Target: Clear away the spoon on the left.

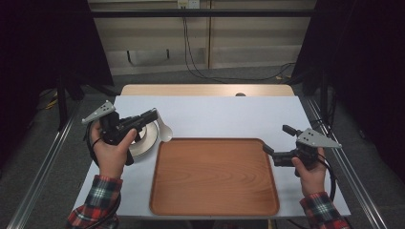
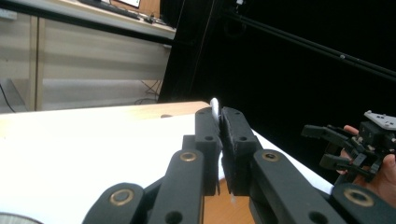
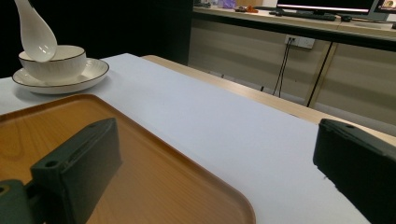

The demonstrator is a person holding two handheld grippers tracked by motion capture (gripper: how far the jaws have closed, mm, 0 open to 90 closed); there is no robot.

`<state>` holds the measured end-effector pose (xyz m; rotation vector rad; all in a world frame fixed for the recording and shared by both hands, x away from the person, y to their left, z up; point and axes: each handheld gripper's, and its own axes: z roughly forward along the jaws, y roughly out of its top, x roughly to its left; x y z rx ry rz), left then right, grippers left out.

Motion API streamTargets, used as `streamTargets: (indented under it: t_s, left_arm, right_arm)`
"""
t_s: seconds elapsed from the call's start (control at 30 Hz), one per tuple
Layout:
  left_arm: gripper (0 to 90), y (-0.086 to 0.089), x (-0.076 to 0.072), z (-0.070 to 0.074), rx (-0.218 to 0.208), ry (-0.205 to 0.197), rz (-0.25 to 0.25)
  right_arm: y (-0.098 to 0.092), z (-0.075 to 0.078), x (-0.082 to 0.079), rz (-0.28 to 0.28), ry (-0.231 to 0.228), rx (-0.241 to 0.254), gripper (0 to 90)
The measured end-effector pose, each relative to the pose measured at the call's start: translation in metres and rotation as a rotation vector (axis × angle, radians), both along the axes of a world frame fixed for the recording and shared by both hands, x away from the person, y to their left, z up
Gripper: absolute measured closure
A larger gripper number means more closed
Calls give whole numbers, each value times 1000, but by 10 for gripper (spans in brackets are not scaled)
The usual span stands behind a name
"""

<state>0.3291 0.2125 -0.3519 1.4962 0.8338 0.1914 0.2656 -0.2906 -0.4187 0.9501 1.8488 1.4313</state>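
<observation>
— What do we hold on the left?
— Our left hand-held gripper point(image 1: 154, 114) is clamped on the white spoon point(image 1: 165, 130), above the bowl point(image 3: 52, 61) and plate point(image 1: 145, 140).
— And the right?
— Our right hand-held gripper point(image 1: 276, 139) gapes wide, empty, over the wooden tray point(image 1: 215, 176).

The person wears a shirt with checked sleeves point(image 1: 98, 198) in red, dark blue and white. Each hand holds a black tool. The left gripper point(image 1: 152, 114) and the right gripper point(image 1: 277, 141) each have a grey three-cornered plate with small holes on top. Thick black cables hang from them. Round brass-coloured pins sit in the black jaw arms.
</observation>
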Motion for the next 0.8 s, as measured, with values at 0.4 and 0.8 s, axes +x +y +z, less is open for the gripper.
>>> streamTargets:
  t_s: [0.4,0.8]
  left_arm:
    - [857,-15,-3,-13,9,23,-45]
    - [857,-25,-7,-21,20,31,-78]
  right_arm:
    - [-1,0,1,1,1,9,6]
    - [0,1,-1,5,0,4,7]
